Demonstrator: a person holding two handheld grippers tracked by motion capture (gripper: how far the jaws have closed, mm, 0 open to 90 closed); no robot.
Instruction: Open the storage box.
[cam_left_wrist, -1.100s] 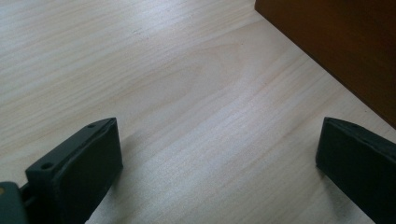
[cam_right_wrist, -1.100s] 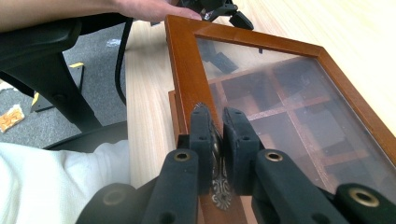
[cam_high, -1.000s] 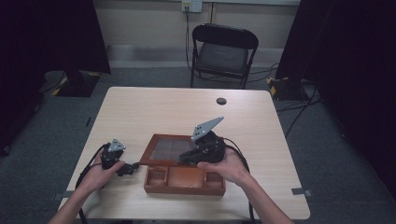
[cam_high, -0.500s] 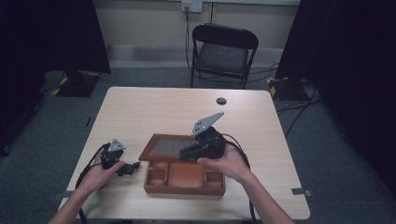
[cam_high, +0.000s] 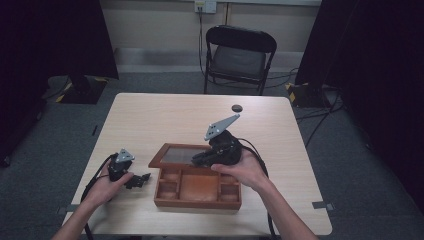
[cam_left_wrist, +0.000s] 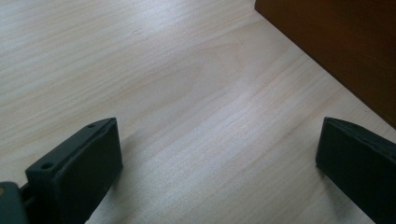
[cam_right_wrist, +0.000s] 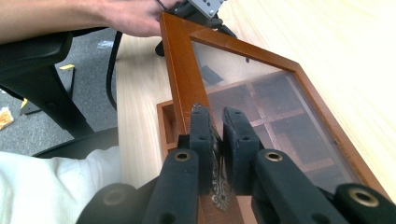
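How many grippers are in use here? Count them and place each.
2. The left black two-jaw gripper rests open on the pale wooden table, left of the brown wooden compartment box. The right black gripper is shut on its raised glass-paned lid.

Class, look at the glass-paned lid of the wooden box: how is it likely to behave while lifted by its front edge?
The lid looks rigid, a wooden frame, so it should swing without flexing. Its pane seems fragile if dropped. The right gripper pinches only the brass clasp, so it might slip.

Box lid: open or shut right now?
Partly open. The glass-paned lid is lifted off the wooden box, its front compartments exposed; the right gripper pinches its front edge.
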